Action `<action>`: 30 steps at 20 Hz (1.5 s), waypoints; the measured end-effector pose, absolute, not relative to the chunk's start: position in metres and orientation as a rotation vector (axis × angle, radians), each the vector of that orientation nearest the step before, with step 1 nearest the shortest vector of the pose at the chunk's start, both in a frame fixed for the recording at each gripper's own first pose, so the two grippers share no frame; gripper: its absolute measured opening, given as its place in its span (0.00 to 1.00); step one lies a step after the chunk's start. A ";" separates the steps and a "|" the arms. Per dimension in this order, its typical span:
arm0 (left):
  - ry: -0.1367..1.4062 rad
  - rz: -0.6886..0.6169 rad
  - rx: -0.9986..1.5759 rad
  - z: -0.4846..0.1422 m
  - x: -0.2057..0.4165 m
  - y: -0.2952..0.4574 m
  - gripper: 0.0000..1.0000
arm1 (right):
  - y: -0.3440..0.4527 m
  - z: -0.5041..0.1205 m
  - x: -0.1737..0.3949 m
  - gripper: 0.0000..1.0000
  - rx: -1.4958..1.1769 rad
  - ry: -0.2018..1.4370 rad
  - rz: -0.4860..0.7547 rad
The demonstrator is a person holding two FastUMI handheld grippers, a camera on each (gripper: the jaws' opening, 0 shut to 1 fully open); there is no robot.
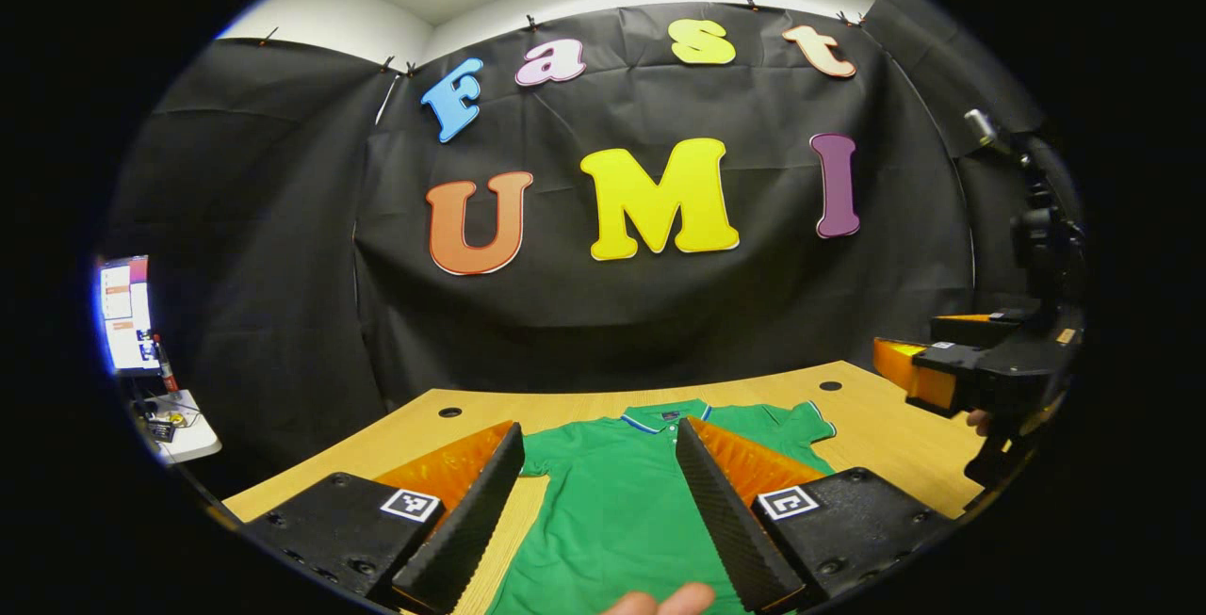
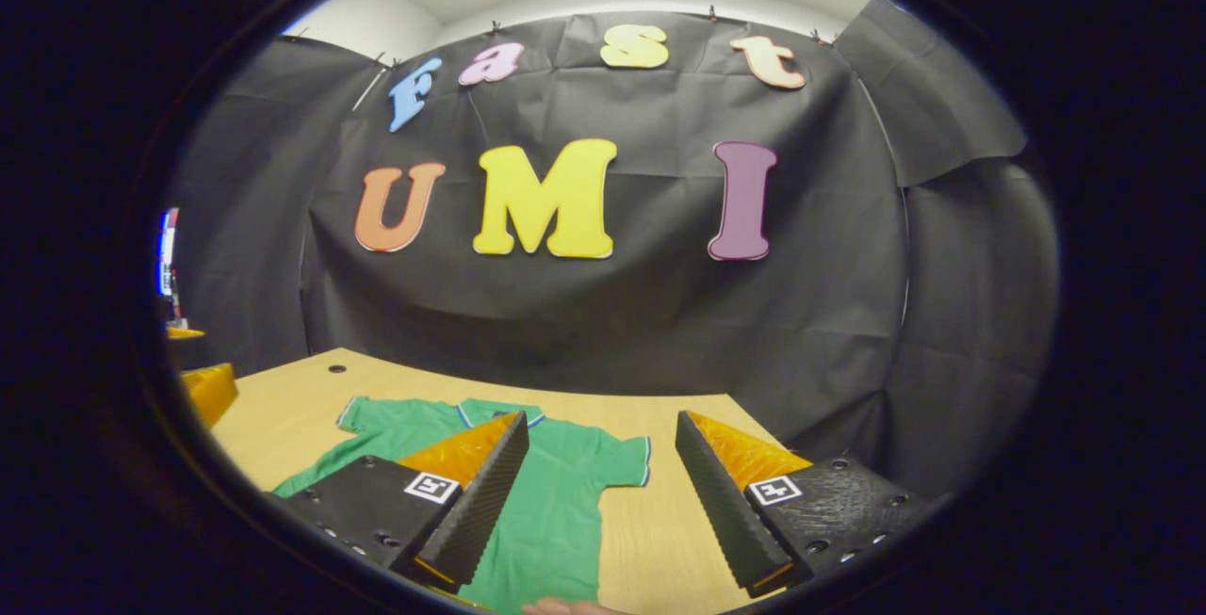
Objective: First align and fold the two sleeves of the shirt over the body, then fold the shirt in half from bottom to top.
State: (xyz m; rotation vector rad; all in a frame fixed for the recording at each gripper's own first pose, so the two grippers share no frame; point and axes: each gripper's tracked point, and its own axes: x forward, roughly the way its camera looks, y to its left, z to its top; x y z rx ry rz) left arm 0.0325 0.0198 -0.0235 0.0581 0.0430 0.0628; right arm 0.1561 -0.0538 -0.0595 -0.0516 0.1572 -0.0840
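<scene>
A green polo shirt (image 1: 612, 502) with a blue-and-white trimmed collar lies flat on the wooden table (image 1: 876, 427), collar toward the wall, both short sleeves spread out. My left gripper (image 1: 599, 441) hovers open above the shirt's chest, nothing between its fingers. The right gripper (image 1: 980, 370) shows at the far right of the left gripper view, held by a hand above the table's right edge. In the right gripper view the shirt (image 2: 556, 502) lies below and to the left; my right gripper (image 2: 600, 441) is open above its right sleeve (image 2: 617, 460) and the bare table (image 2: 660, 530).
Black cloth wall stands behind the table. A small side stand with a lit screen (image 1: 127, 314) and clutter sits at far left. The table has round holes (image 1: 450, 412) near its back corners. Fingertips (image 1: 664, 603) show at the bottom edge.
</scene>
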 end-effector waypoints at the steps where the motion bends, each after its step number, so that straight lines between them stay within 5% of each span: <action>1: 0.045 0.069 0.061 -0.025 0.032 0.022 1.00 | -0.059 -0.067 0.175 0.95 -0.046 0.175 -0.089; 11: 0.038 0.075 0.005 -0.022 0.035 0.043 1.00 | -0.104 -0.176 0.306 0.96 -0.138 0.365 -0.195; 24: 0.036 0.122 -0.027 -0.018 0.037 0.068 1.00 | -0.129 -0.271 0.338 0.96 -0.023 0.641 -0.251; 28: 0.034 0.114 -0.020 -0.018 0.036 0.067 1.00 | -0.119 -0.278 0.340 0.80 0.086 0.664 -0.218; 30: 0.031 0.124 -0.017 -0.017 0.036 0.071 1.00 | -0.119 -0.280 0.342 0.58 0.094 0.663 -0.218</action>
